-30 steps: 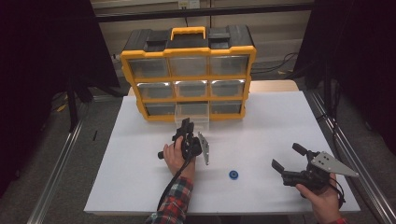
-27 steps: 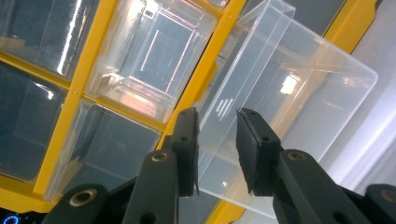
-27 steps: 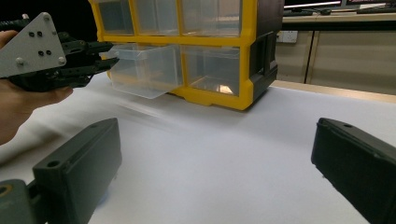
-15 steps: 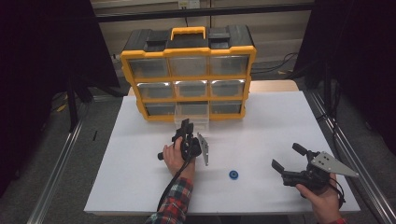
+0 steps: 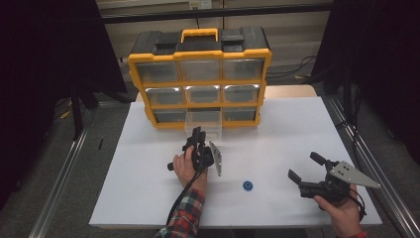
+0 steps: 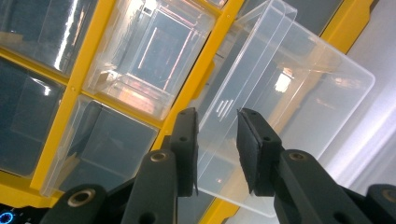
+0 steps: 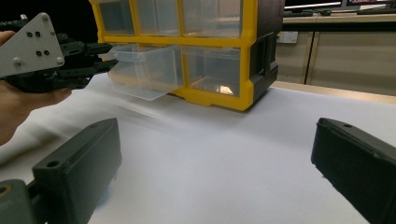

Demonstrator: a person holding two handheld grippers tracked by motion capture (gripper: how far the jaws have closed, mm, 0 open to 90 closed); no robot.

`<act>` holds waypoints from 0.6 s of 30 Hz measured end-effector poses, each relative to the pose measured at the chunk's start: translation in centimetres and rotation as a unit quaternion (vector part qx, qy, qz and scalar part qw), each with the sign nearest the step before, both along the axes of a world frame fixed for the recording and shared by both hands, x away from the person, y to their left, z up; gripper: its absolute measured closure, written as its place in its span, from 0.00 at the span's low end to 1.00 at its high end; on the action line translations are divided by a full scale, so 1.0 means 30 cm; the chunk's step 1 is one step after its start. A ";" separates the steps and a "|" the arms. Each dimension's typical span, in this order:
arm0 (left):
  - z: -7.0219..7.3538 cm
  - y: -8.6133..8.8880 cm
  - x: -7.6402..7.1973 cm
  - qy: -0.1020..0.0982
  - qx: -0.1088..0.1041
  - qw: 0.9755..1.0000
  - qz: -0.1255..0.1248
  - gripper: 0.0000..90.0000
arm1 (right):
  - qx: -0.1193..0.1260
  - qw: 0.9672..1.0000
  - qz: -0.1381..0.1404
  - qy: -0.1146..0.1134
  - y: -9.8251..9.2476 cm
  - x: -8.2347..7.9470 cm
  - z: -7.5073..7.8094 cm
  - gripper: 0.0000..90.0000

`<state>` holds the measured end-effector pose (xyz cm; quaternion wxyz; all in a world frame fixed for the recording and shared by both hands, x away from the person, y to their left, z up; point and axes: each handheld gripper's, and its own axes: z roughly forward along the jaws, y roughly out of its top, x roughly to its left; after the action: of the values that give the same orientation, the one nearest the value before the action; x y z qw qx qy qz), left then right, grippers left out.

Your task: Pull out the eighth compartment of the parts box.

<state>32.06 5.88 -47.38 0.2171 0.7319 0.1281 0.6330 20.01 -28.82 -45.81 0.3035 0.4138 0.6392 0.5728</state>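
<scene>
Left claw point(image 6: 217, 140): jaws set either side of the front wall of the clear drawer point(image 6: 280, 116), pinching it. The drawer stands part-way out of the bottom middle slot of the yellow organizer point(image 5: 200, 82), tilted slightly. Right claw point(image 5: 308, 173): spread wide, nothing between the jaws, well right of the organizer. Blue ring point(image 5: 248, 186) lies on the bench point(image 5: 297, 129), in front of the organizer. Against the earlier frames, no change: both hands, drawer and ring hold position. Judgement: pull paused, drawer open enough to receive the ring.
</scene>
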 end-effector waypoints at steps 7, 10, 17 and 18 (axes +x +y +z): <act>-0.003 -0.002 -0.003 0.001 -0.007 1.000 -0.002 0.76 | -0.003 1.000 0.003 0.001 0.001 -0.001 0.000 0.01; -0.005 -0.002 -0.003 0.000 -0.011 1.000 -0.002 0.76 | 0.002 1.000 -0.001 0.000 0.002 0.000 0.000 0.01; -0.002 0.002 -0.003 0.005 -0.004 1.000 -0.002 0.76 | -0.002 1.000 0.004 0.001 0.002 0.000 0.000 0.01; -0.007 0.000 -0.003 0.008 -0.008 1.000 -0.002 0.75 | -0.001 1.000 0.003 0.001 0.002 0.000 0.000 0.01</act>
<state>31.98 5.88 -47.58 0.2237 0.7355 0.1332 0.6255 20.00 -28.78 -45.81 0.3014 0.4119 0.6416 0.5726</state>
